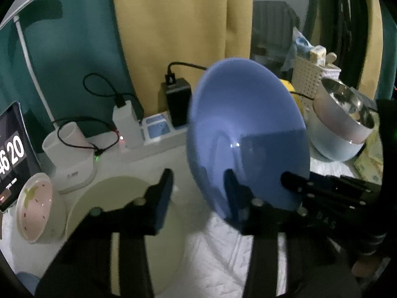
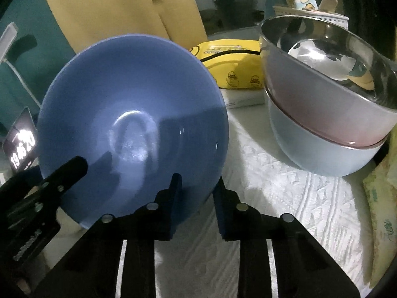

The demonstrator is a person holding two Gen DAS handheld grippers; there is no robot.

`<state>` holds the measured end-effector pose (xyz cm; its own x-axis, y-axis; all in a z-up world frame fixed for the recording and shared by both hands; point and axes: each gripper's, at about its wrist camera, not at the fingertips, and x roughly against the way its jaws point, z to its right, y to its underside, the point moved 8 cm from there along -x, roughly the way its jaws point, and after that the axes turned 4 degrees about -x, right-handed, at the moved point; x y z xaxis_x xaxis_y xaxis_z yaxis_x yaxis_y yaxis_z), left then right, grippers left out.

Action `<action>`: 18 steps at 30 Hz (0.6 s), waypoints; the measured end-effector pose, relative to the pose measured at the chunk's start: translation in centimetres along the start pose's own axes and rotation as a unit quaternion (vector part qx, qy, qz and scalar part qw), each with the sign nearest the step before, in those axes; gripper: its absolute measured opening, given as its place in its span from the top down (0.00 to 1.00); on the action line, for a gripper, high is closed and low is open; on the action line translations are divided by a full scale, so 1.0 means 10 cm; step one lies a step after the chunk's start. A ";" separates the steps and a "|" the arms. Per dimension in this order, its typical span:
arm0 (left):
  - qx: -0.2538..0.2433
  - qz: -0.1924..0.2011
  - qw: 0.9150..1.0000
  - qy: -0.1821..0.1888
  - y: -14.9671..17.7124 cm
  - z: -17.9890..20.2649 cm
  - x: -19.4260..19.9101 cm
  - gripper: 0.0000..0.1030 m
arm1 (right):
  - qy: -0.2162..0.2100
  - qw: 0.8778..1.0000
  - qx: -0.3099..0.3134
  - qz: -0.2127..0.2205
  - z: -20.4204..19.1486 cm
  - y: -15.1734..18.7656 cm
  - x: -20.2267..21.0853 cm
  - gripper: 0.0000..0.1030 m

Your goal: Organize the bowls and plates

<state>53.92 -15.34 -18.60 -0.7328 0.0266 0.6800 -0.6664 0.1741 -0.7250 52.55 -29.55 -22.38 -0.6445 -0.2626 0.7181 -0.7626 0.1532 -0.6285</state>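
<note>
Both grippers hold the tilted blue plate (image 2: 134,124): right gripper (image 2: 197,198) pinching its lower rim, left gripper (image 1: 198,196) half-closed astride its edge.

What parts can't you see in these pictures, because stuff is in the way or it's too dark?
- Left wrist view: the blue plate hides most of the yellow packet behind it.
- Left wrist view: the clock screen is cut off by the picture's edge, so only some digits show.
- Right wrist view: the plate's lower rim sits behind the right gripper, so the grip there can't be judged.
- Both views: dark corners hide the room's edges.
</note>
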 end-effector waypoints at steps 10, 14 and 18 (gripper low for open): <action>0.000 0.002 1.000 0.001 0.00 0.02 0.10 0.73 | 0.003 1.000 0.005 0.023 -0.04 -0.01 0.21 0.81; 0.003 0.011 1.000 0.006 -0.01 0.01 0.22 0.73 | 0.007 0.999 0.012 0.035 -0.11 0.03 0.42 0.82; 0.006 0.020 1.000 0.015 -0.01 0.01 0.37 0.73 | 0.011 0.999 0.015 0.048 -0.16 0.04 0.62 0.82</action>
<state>51.28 -15.33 -16.02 -0.7548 0.0636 0.6528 -0.6379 0.1605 -0.7532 48.15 -29.57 -17.73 -0.7159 -0.2267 0.6604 -0.6955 0.1485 -0.7030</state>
